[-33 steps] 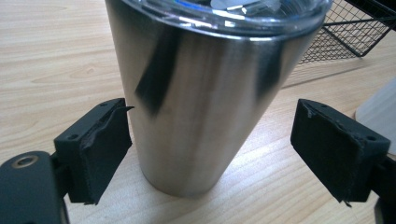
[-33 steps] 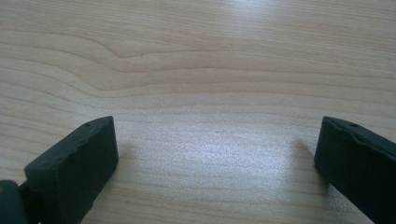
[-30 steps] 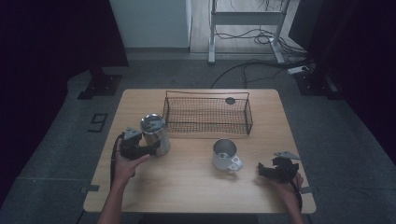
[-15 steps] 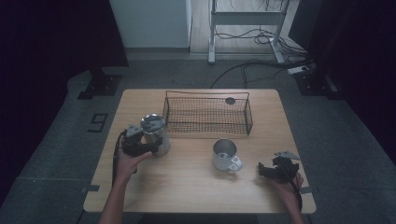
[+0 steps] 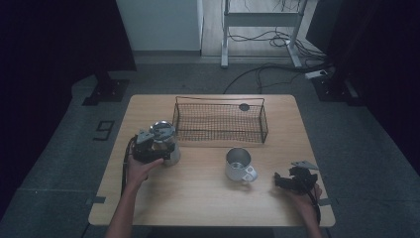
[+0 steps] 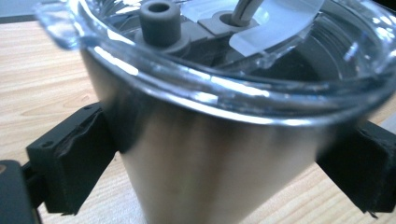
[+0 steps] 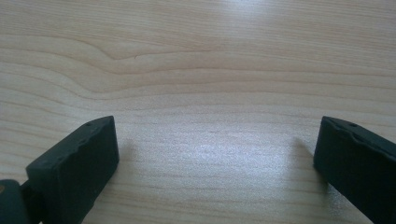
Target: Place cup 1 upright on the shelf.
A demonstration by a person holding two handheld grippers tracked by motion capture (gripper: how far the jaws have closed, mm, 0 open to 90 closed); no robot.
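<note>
Little has shifted on the table since a second ago: the steel tumbler stands in the same spot by the near left corner of the wire basket, the mug has not moved, and the right gripper lies where it lay near the right front edge of the table. What has changed is the left gripper: its jaws have just been opening, with the tumbler between them.

In the left gripper view the tumbler's steel wall stands between the two black pads, which sit wide at either side; the left pad looks to be just off the metal, though blur makes the contact hard to judge. A clear lid with a grey spout covers the tumbler, so whatever is inside cannot be seen. The mug stands upright with its handle toward the right gripper, and its inside looks bare. A small dark round thing lies in the basket's far right part; what it is cannot be made out.

In the right gripper view the jaws stand wide apart over bare wood, holding nothing. The tumbler's base is cut off below the frame in the left gripper view.
</note>
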